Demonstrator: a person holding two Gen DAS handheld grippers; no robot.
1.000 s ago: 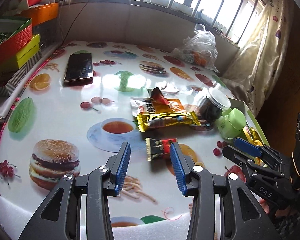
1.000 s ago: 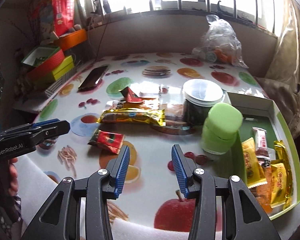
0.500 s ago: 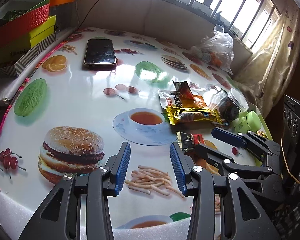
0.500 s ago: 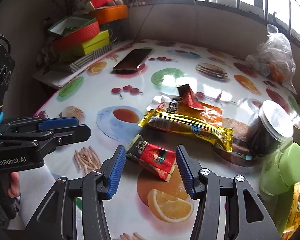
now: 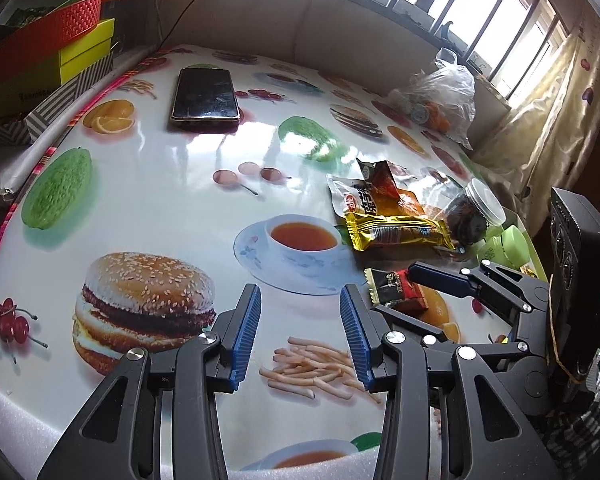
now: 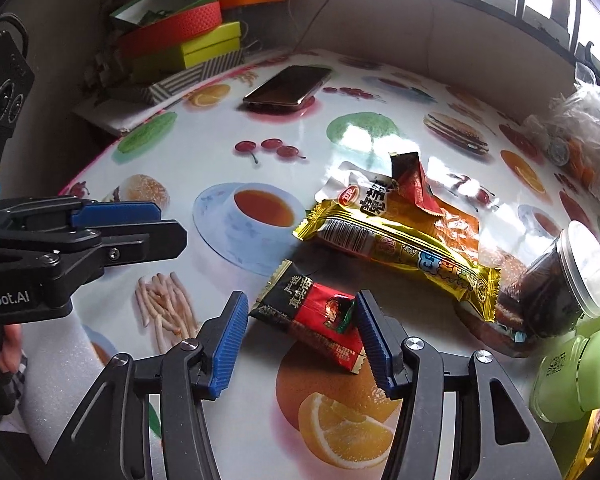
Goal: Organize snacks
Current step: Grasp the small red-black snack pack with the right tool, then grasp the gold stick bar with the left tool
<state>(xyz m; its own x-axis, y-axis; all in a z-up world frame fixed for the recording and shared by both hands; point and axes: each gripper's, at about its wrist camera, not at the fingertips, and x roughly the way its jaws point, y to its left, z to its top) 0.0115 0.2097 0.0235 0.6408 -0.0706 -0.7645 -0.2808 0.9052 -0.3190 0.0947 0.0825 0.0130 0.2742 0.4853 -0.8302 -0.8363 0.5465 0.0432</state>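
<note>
Red snack packet (image 6: 312,320) lay between the just-widened jaws of right gripper (image 6: 298,346), ungripped; next, close on it; left gripper (image 5: 300,332) hung open, empty.

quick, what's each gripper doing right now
Left gripper: open, nothing between its jaws.
Right gripper: open; its jaws have just been opening and stand around the red and black snack packet, not yet pressing on it.
</note>
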